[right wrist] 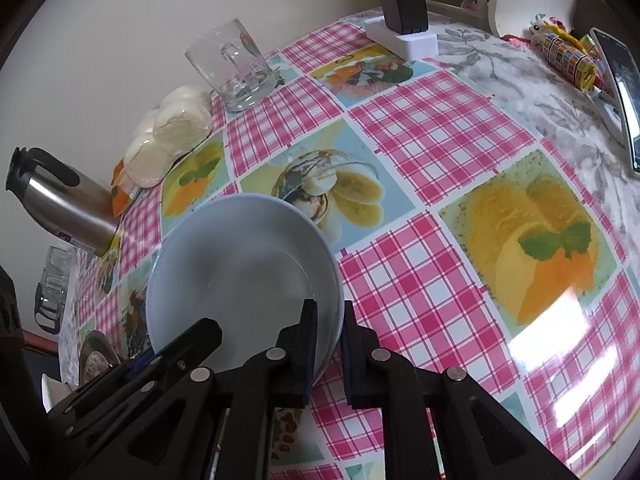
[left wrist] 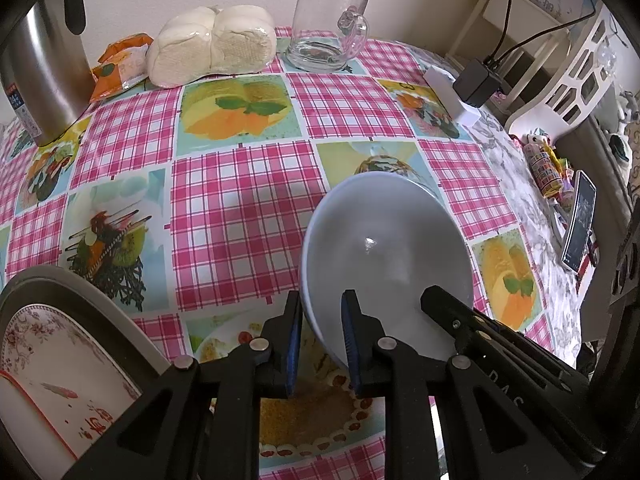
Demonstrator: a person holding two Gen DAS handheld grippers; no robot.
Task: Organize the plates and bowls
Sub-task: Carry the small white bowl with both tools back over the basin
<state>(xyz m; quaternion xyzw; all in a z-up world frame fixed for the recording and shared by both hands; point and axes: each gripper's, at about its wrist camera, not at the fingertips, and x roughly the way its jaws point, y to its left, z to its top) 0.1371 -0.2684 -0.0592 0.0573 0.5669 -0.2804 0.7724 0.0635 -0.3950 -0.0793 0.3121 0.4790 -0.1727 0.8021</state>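
The left gripper (left wrist: 322, 344) clamps the near rim of a pale blue bowl (left wrist: 384, 248), one pad inside and one outside, and the bowl tilts above the checked tablecloth (left wrist: 248, 208). A second black gripper's finger (left wrist: 452, 312) (the right one) reaches into the bowl from its right. Left of the bowl sits a floral plate (left wrist: 68, 360); beyond it, a glass mug (left wrist: 326, 28).
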